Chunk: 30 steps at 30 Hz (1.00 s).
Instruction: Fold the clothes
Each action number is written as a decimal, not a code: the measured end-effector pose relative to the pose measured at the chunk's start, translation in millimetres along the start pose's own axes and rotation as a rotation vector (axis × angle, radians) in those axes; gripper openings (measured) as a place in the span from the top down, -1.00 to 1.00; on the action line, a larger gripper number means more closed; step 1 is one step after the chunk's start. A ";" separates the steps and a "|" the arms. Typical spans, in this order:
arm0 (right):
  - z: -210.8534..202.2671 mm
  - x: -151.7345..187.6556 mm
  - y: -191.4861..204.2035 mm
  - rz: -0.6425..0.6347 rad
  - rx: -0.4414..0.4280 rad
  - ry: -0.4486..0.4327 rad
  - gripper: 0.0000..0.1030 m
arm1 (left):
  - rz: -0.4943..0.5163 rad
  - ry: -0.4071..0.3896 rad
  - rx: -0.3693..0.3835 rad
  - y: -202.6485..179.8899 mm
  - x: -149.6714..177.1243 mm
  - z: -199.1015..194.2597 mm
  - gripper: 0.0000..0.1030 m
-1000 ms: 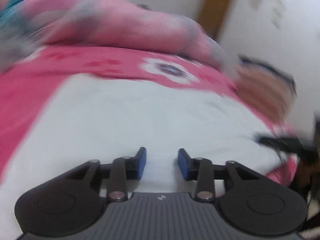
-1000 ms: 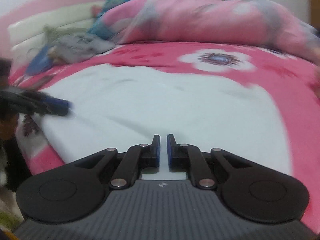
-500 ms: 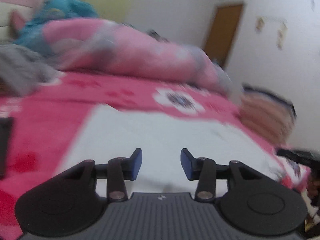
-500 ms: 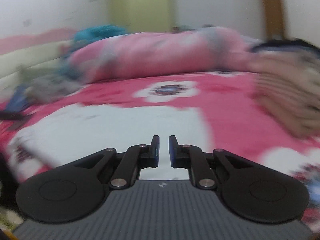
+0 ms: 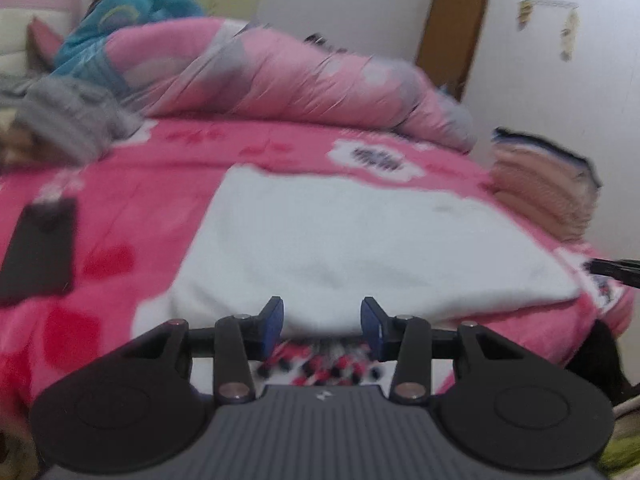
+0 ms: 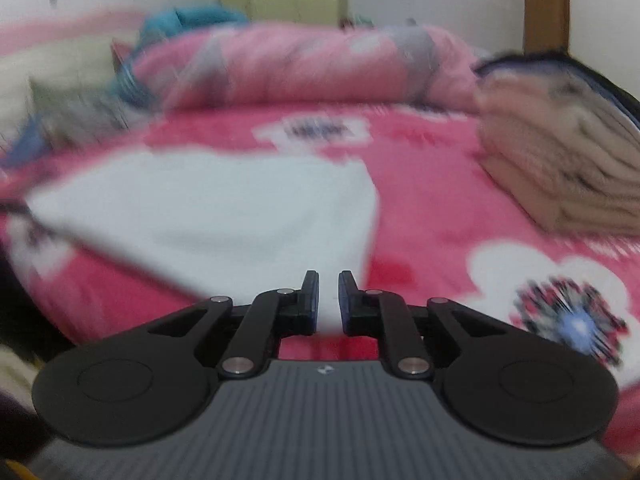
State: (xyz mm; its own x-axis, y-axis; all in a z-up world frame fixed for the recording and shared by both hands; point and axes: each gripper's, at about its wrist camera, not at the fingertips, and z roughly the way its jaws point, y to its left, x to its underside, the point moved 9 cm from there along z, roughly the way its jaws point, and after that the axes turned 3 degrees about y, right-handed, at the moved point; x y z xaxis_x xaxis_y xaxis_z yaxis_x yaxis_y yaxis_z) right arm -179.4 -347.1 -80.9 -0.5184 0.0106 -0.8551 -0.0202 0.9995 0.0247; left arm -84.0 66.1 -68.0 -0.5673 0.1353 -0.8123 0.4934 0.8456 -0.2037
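One white garment (image 5: 360, 240) lies flat on the bed (image 5: 132, 216), just ahead of the spread, empty left hand-held gripper (image 5: 322, 322). The right hand-held gripper (image 6: 329, 300) stands slightly parted, pinching nothing, one folded stack (image 6: 560, 160) ahead to its right.

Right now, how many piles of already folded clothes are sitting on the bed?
1. A folded stack sits at the bed's far right edge, right of the flat white garment. The grey heap at far left looks unfolded, and blur may hide more.
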 end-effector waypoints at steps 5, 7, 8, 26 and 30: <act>36.5 -0.6 23.1 -0.019 -0.054 0.024 0.82 | 0.021 0.061 -0.062 -0.2 -3.2 36.8 0.04; 49.5 15.7 7.6 0.016 -0.017 0.085 0.84 | -0.048 0.109 -0.112 25.9 11.7 43.6 0.28; 45.0 22.0 -3.1 0.052 -0.016 0.084 0.86 | -0.119 0.088 -0.079 39.5 15.0 37.3 0.35; 77.0 -10.5 -2.0 0.150 -0.093 0.037 0.81 | -0.116 0.031 -0.028 18.4 -40.5 68.6 -0.02; 78.9 7.5 -46.4 0.208 0.028 0.092 0.87 | -0.177 0.096 -0.080 36.9 -24.7 96.0 0.09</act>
State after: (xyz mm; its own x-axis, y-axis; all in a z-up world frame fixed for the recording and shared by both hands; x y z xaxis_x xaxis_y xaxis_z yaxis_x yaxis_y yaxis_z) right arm -114.9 -391.0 -129.3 -0.5845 0.2150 -0.7824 0.1184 0.9765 0.1799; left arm 11.5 44.4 -108.0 -0.7025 0.0265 -0.7112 0.3286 0.8985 -0.2911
